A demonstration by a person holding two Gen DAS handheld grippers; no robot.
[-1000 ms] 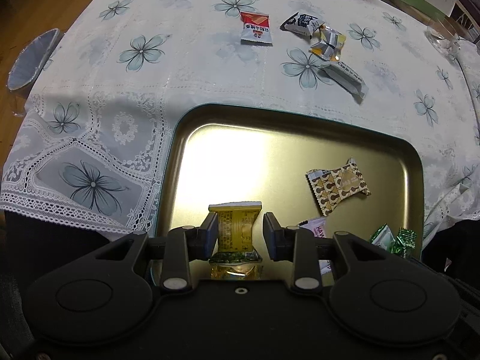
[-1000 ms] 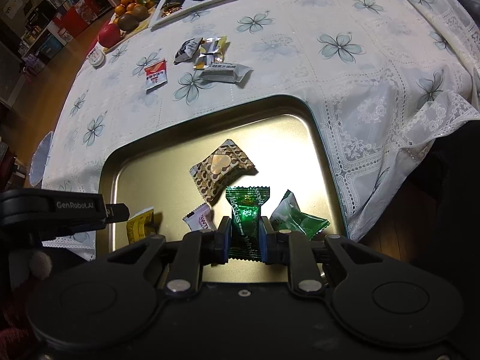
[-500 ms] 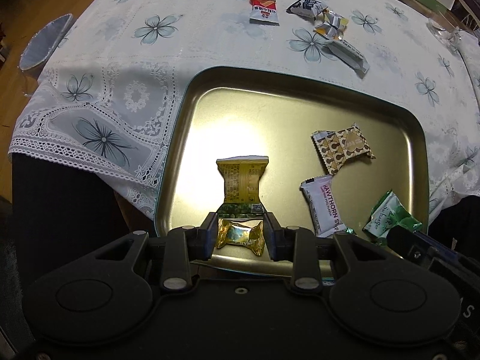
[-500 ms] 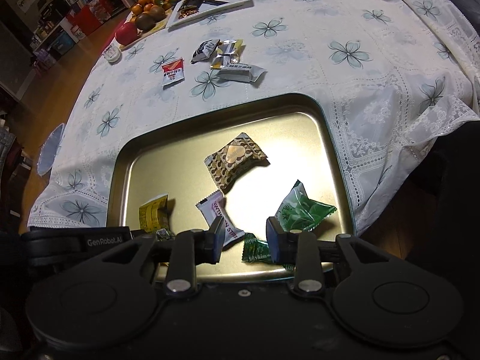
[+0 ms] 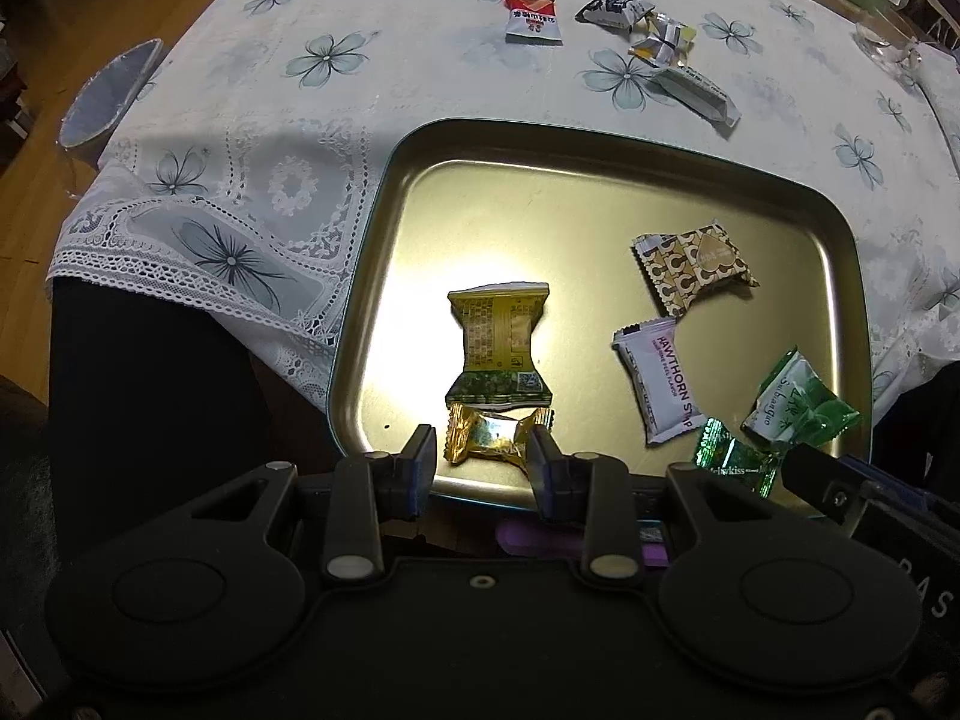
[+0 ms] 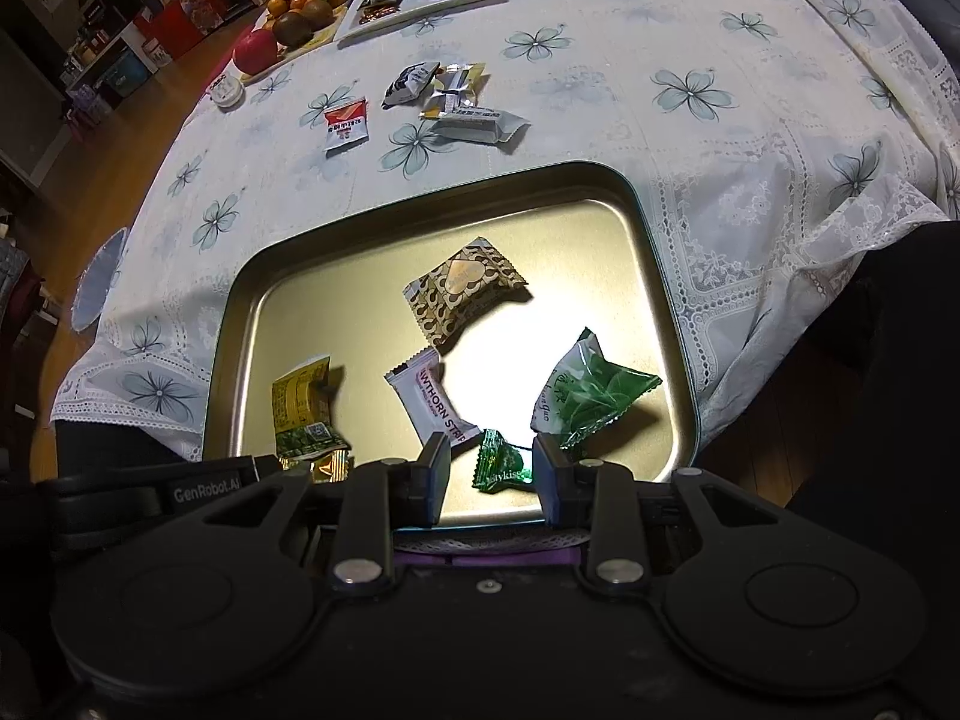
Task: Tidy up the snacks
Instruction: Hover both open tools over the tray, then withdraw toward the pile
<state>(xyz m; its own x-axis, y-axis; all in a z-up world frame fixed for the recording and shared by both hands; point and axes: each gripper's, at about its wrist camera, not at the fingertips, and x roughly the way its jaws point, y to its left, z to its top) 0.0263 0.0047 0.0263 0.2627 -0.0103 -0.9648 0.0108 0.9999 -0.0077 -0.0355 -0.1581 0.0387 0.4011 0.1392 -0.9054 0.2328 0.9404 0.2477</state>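
A gold metal tray [image 5: 600,138] [image 6: 432,192] holds several snacks: a yellow-green packet [image 5: 501,348] [image 6: 300,408], a gold candy [image 5: 495,438], a brown patterned packet [image 5: 690,267] [image 6: 462,291], a white Hawthorn strip [image 5: 657,381] [image 6: 432,405], a small green candy [image 5: 735,462] [image 6: 498,468] and a green-white packet [image 5: 795,402] [image 6: 591,393]. My left gripper [image 5: 480,462] is open and empty above the gold candy. My right gripper [image 6: 489,474] is open and empty above the small green candy.
Several wrapped snacks lie on the flowered tablecloth beyond the tray: a red-white packet [image 5: 531,18] [image 6: 345,123], a black-white one [image 5: 612,9] [image 6: 411,81], a crinkled silver-yellow one [image 5: 663,42] and a grey bar [image 5: 696,90] [image 6: 480,123]. Fruit [image 6: 300,6] and a white plate [image 6: 420,0] stand at the far edge.
Both grippers opened and drew back toward the tray's near edge. The left let go of the yellow-green packet, the right let go of the small green candy; both now lie in the tray.
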